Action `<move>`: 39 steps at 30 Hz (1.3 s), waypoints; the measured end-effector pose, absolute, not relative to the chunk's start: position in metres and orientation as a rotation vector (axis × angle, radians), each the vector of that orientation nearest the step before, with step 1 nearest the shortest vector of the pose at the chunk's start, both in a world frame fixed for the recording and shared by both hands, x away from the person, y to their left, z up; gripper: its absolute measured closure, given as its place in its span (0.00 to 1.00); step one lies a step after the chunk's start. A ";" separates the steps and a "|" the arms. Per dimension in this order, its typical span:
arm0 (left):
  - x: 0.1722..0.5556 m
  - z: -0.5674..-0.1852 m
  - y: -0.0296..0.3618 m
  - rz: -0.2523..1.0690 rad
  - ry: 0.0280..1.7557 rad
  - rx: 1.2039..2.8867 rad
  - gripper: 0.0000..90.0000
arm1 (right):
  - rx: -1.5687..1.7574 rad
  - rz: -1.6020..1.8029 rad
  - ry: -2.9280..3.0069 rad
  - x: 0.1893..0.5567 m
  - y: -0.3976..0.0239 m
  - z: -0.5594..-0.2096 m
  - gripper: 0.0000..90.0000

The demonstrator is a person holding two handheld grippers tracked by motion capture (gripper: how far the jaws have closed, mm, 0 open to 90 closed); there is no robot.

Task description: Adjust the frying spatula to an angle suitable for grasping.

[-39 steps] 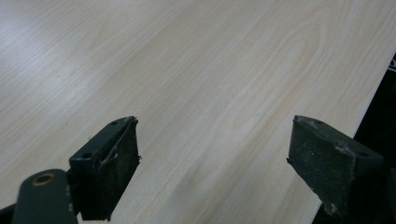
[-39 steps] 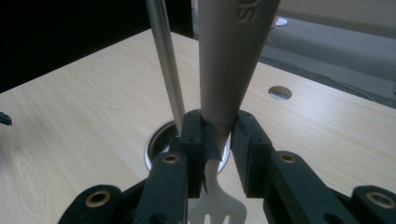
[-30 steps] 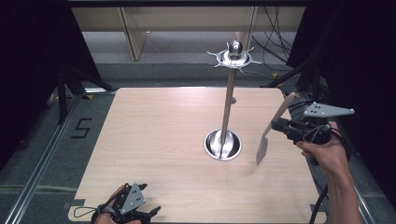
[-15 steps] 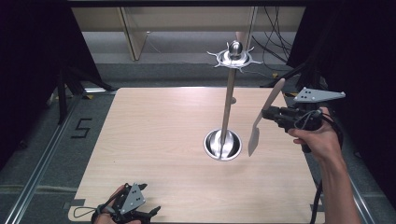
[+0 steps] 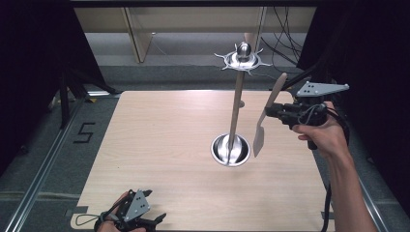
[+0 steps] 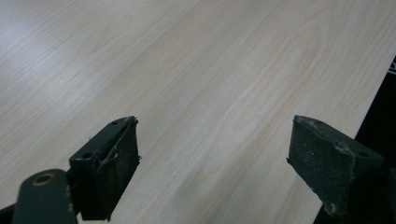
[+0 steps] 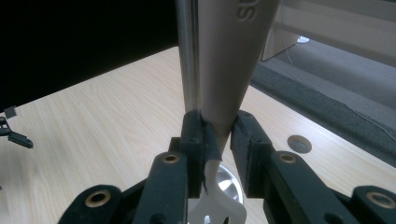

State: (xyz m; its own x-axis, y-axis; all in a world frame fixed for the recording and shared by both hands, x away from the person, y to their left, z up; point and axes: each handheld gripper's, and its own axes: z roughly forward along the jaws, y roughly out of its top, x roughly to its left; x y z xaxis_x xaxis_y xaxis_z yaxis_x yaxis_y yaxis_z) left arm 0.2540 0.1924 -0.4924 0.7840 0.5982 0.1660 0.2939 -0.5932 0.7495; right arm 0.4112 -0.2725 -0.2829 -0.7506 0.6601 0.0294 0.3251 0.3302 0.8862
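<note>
In front of you, on the light wooden table point(image 5: 159, 145), stands a metal stand point(image 5: 235, 116): a round shiny base point(image 5: 231, 150) right of the table's middle, a thin upright pole, and at the top a disc with short hooks point(image 5: 243, 59) radiating from it. That pole is the one thing standing close to your work. In the right gripper view it rises just left of the tool you hold, right behind it, and you cannot tell from that view whether the two touch. A small round hole point(image 7: 299, 143) sits in the tabletop near the far right edge. Beyond the table there are pale wooden panels point(image 5: 140, 34) and dark cables point(image 5: 285, 38) on a grey floor.

Your right gripper point(image 5: 270, 112) hangs above the table's right side, just right of the pole. Its jaws are clamped on a spatula point(image 5: 265, 116), gripping the beige handle partway down. The spatula hangs slanted, handle end up and away, slotted pale blade point(image 5: 258, 140) down near the base but clear of the table.

Your left gripper point(image 5: 153, 220) rests low at the table's near edge, well apart from the stand. Its jaws stand wide apart over bare wood, with nothing between them.
</note>
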 end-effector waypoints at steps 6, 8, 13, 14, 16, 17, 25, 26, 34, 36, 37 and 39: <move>0.254 -0.492 0.192 0.524 0.659 2.225 0.17 | 0.851 1.379 2.255 0.421 -0.264 -0.275 0.84; 0.254 -0.492 0.193 0.523 0.660 2.231 0.17 | 0.849 1.377 2.249 0.423 -0.261 -0.273 0.84; 0.254 -0.492 0.193 0.529 0.650 2.232 0.17 | 0.847 1.358 2.271 0.425 -0.259 -0.268 0.84; 0.254 -0.492 0.193 0.529 0.650 2.232 0.17 | 0.847 1.358 2.271 0.425 -0.259 -0.268 0.84; 0.254 -0.492 0.192 0.530 0.651 2.232 0.17 | 0.860 1.363 2.268 0.426 -0.258 -0.268 0.84; 0.254 -0.493 0.192 0.530 0.652 2.232 0.17 | 0.852 1.364 2.256 0.428 -0.258 -0.268 0.84; 0.254 -0.493 0.192 0.528 0.657 2.228 0.17 | 0.859 1.336 2.286 0.431 -0.254 -0.263 0.84; 0.254 -0.493 0.192 0.528 0.657 2.228 0.17 | 0.859 1.336 2.286 0.431 -0.254 -0.263 0.84; 0.254 -0.492 0.193 0.534 0.647 2.242 0.17 | 0.849 1.300 2.332 0.435 -0.251 -0.259 0.84; 0.254 -0.493 0.192 0.529 0.652 2.230 0.17 | 0.859 1.298 2.334 0.435 -0.250 -0.259 0.84; 0.254 -0.493 0.193 0.529 0.651 2.233 0.17 | 0.842 1.296 2.338 0.436 -0.249 -0.259 0.84; 0.254 -0.493 0.193 0.530 0.650 2.234 0.17 | 0.839 1.304 2.344 0.437 -0.247 -0.259 0.84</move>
